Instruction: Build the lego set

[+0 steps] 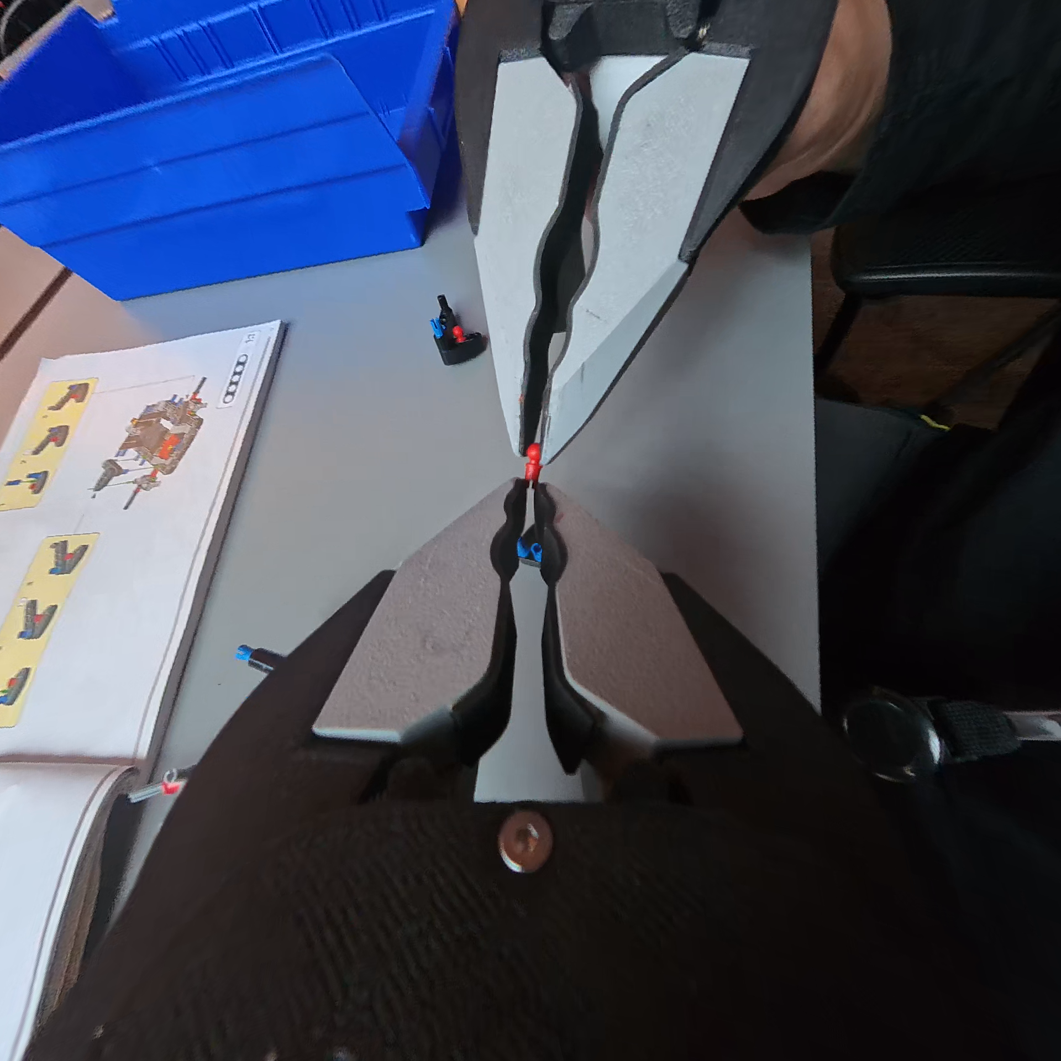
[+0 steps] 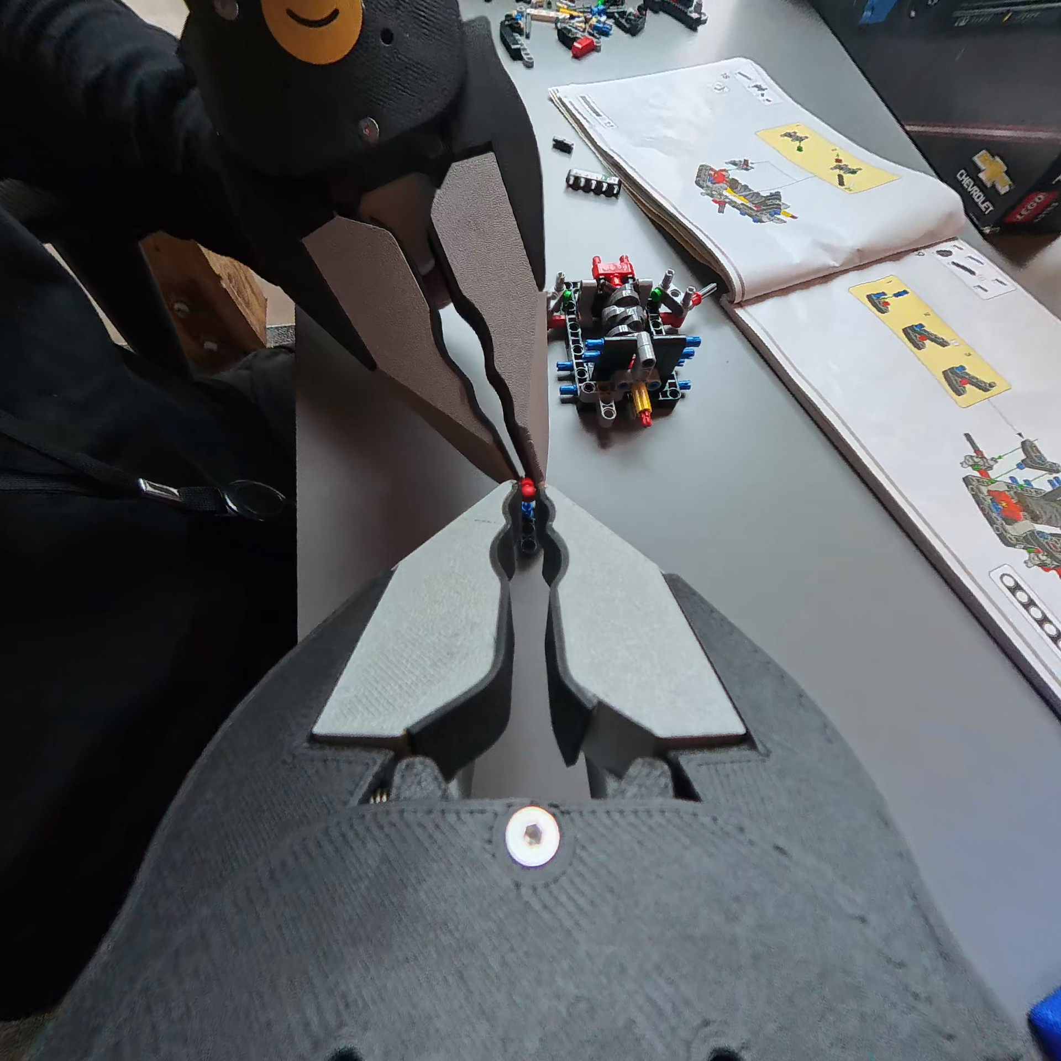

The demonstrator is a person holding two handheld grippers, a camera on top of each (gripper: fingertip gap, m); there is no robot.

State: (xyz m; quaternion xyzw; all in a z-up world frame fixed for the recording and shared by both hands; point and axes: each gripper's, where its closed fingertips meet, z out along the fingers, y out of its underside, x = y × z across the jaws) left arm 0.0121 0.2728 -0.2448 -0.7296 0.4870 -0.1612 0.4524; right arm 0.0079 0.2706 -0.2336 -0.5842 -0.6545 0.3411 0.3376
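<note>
Two grippers meeting tip to tip above the smooth grey worktop (image 1: 356, 321). Left gripper (image 1: 531, 488) nearly closed, pinching a small black piece with a blue pin (image 1: 529, 550) between wavy black rubber pads set in rough grey wedge-shaped fingers. Right gripper (image 2: 527, 488) nearly closed too, squeezing a tiny red ball-ended pin (image 1: 533, 461) right at its pointed tips. Red pin touching the top of the black piece, in the little gap between both grippers. Beside the left gripper, a bumpy half-built lego model (image 2: 623, 344) of black, grey, red and blue parts. Just past the model, an open paper instruction booklet (image 2: 775, 189). Beyond the right gripper, shiny blue plastic bins (image 1: 218, 143) and a small black lego bit (image 1: 456, 339).
</note>
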